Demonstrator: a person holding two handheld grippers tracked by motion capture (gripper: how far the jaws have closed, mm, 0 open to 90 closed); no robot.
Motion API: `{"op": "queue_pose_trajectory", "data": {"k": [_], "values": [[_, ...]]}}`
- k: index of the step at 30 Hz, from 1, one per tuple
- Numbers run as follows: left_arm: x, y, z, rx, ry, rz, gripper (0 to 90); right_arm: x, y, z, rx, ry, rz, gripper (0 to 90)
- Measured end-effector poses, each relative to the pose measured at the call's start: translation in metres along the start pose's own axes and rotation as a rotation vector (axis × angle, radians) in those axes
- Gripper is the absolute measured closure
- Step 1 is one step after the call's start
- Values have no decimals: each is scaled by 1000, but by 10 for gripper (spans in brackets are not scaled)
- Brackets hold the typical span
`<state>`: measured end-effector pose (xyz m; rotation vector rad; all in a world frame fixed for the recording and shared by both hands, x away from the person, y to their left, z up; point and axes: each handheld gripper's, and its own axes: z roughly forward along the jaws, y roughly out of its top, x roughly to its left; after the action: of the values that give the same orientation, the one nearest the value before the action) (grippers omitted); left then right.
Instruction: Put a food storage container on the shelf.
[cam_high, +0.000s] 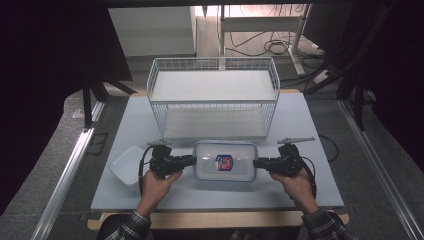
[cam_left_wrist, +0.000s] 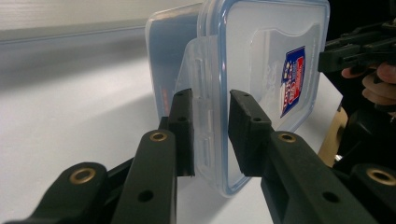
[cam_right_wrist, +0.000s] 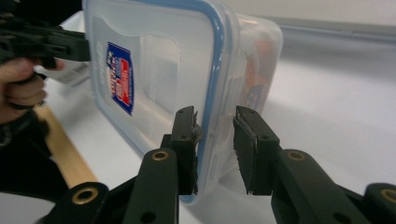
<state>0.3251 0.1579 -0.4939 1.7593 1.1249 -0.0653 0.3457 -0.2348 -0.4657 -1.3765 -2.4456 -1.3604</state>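
A clear plastic food box (cam_high: 225, 161) with a blue-rimmed lid and a red-and-blue label lies near the table's front edge. In the left gripper view the box (cam_left_wrist: 261, 60) has its end latch flap (cam_left_wrist: 201, 84) between the jaws of my left gripper (cam_left_wrist: 211, 105), with a gap on one side. My right gripper (cam_right_wrist: 215, 119) straddles the opposite end of the box (cam_right_wrist: 154, 60) the same way, one jaw against the lid rim. From above, the left gripper (cam_high: 192, 160) and right gripper (cam_high: 256, 163) meet the box's two short ends.
A white wire basket (cam_high: 212, 95) stands behind the box across the middle of the pale table (cam_high: 300, 120). A second, lidless clear tub (cam_high: 126, 164) sits left of my left hand. The wooden front edge (cam_high: 220, 219) lies close below my hands.
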Motion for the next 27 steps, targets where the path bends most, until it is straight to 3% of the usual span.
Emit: {"op": "queue_pose_trajectory", "data": {"k": [2, 4, 9, 16, 17, 18, 20, 23, 25, 27], "values": [[1, 0, 0, 1, -4, 8, 721, 0, 0, 0, 0, -3, -8, 695], [2, -1, 3, 48, -6, 13, 706, -2, -1, 0, -2, 7, -3, 697], [2, 0, 8, 60, 23, 8, 681, -6, -2, 6, 20, -21, -4, 691], [28, 18, 24, 67, -32, -149, 574, -22, 17, 18, 23, -10, 32, 725], [29, 20, 25, 78, -32, -146, 587, -24, 20, 19, 24, -5, 41, 710], [30, 22, 25, 81, -19, -145, 580, -25, 22, 21, 31, -5, 40, 680], [34, 26, 25, 61, -13, -170, 460, -29, 25, 24, 50, 2, 49, 574], [41, 27, 33, 86, -9, -197, 395, -38, 31, 32, 57, 29, 93, 465], [48, 26, 42, 105, -90, -251, 334, -45, 33, 39, 73, 68, 136, 431], [52, 25, 45, 102, -129, -271, 335, -51, 33, 44, 75, 124, 188, 430]]}}
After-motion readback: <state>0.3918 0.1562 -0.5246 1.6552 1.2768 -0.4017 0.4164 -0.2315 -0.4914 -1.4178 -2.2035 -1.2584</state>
